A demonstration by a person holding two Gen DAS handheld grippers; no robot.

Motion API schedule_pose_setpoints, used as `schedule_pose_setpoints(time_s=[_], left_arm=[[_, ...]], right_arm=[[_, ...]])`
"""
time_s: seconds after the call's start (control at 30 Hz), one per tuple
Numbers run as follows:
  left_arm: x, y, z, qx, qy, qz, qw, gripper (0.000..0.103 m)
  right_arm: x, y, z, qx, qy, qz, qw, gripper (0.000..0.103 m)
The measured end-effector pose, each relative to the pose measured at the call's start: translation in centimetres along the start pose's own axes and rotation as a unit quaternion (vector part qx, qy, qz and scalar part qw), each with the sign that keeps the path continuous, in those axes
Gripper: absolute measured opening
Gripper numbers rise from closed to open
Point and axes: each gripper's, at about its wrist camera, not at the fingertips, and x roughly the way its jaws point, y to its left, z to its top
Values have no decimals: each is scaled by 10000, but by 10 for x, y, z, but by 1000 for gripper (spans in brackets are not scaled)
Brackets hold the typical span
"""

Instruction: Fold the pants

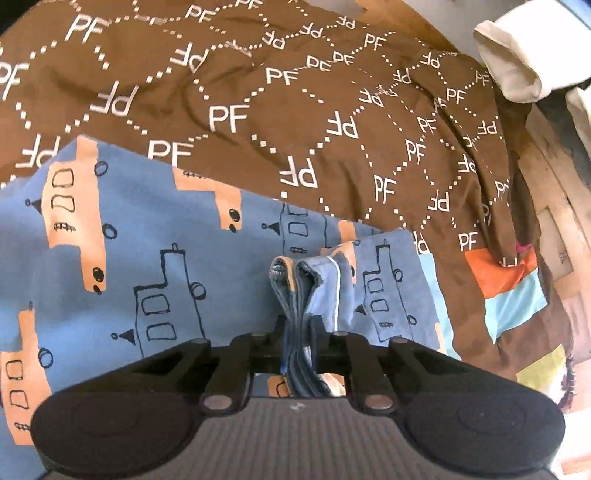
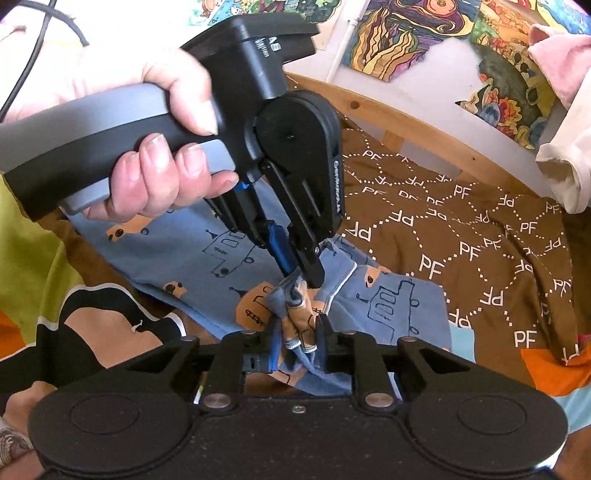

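The pants (image 1: pixel 155 266), a small blue knit pair printed with outlined and orange-filled vehicles, lie spread on a brown bedspread (image 1: pixel 295 110) patterned with white "PF" letters, most of the cloth flat and one bunched end lifted off it. That raised end is shared by both tools: the left gripper (image 1: pixel 298 328) has its fingers pressed together on a thick stack of layered edges, and the right gripper (image 2: pixel 300 326), seen in its own view, pinches a crumpled wad of the same cloth just beside the left tool's fingertips (image 2: pixel 314 275), which come down on it from above in the person's hand (image 2: pixel 162 162). Whether this end is the waistband or the cuffs is hard to say, since the fabric is gathered too tightly between the jaws, though the stitched, ribbed edge suggests a hem or band. The garment looks light, soft and limp, with no stiffness to hold a crease by itself; it will likely sag and fold wherever it is unsupported, and the knit should grip the pads rather than slip. A hold at two separated corners of one edge would probably keep it flatter than the present close, bunched hold. Beyond the spread are a wooden bed rail (image 2: pixel 406 122), a colourful patchwork edge (image 1: pixel 509 288), pale cloth (image 1: pixel 513 62) at the far corner, and bright pictures (image 2: pixel 424 33) on the wall.
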Motion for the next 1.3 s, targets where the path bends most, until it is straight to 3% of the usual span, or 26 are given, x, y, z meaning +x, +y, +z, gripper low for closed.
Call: schedule_pose_setpoints(time_s=[0.47,1.13,1.3], left_arm=[[-20,-8,-6,226,-125,402,9989,10],[-71,79,-17,-177,-473,351,9981,10],[-75,88,-20,-43,-515,393,9979,10]], right_arm=[[-7,2,10,25,-109,128,9999,14],[12,65,57,-225,-88,1071,9940,13],[20,74,61,-281,18,1223,9921,13]])
